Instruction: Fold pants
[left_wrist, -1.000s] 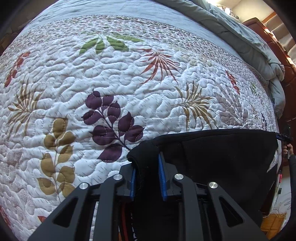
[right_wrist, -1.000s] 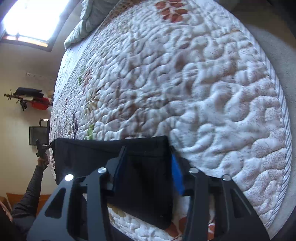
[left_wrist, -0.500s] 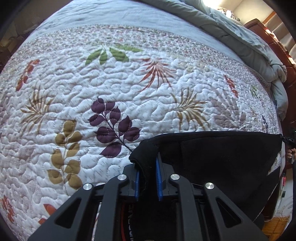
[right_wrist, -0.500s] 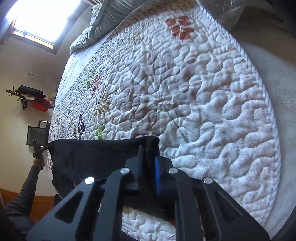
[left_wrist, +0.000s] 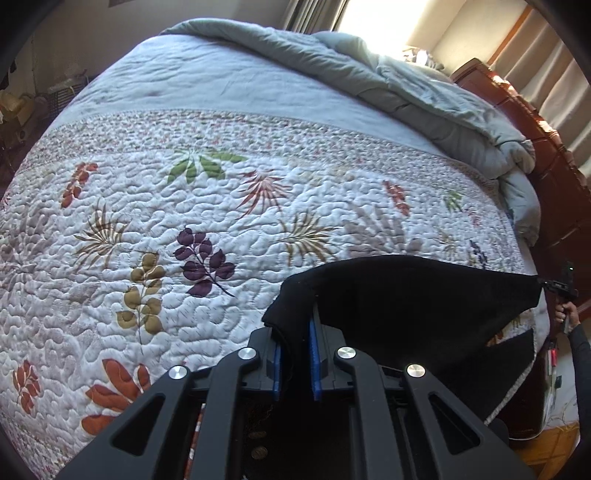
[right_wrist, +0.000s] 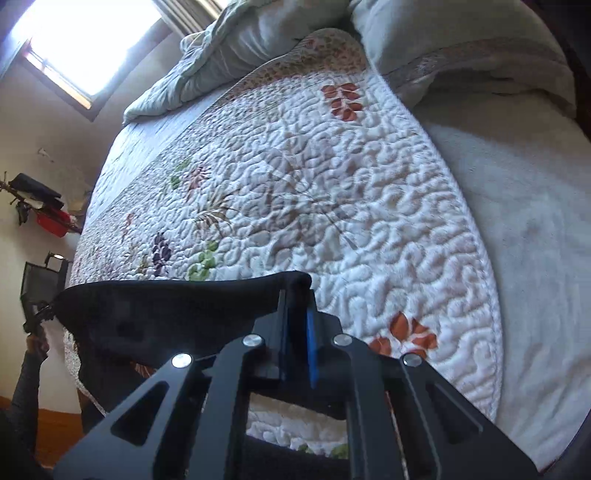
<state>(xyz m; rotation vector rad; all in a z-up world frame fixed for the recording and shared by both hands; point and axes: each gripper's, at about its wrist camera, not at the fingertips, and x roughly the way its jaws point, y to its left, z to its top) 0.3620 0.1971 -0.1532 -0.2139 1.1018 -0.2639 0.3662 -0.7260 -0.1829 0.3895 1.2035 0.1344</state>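
Observation:
The black pants (left_wrist: 413, 302) hang stretched between my two grippers above the near edge of the bed. My left gripper (left_wrist: 295, 325) is shut on the left corner of the top edge. In the right wrist view my right gripper (right_wrist: 297, 310) is shut on the other corner of the pants (right_wrist: 166, 314). The cloth runs taut from one gripper to the other and the rest hangs down below, partly hidden by the gripper bodies.
A white quilted bedspread with leaf prints (left_wrist: 221, 206) covers the bed. A crumpled grey-green duvet (left_wrist: 406, 85) lies at the head. A wooden headboard (left_wrist: 546, 147) stands at the right. A beige blanket (right_wrist: 517, 221) lies beside the quilt.
Both grippers have closed on the pants' top edge and lifted it off the quilt. The views have tilted up and show more of the bed.

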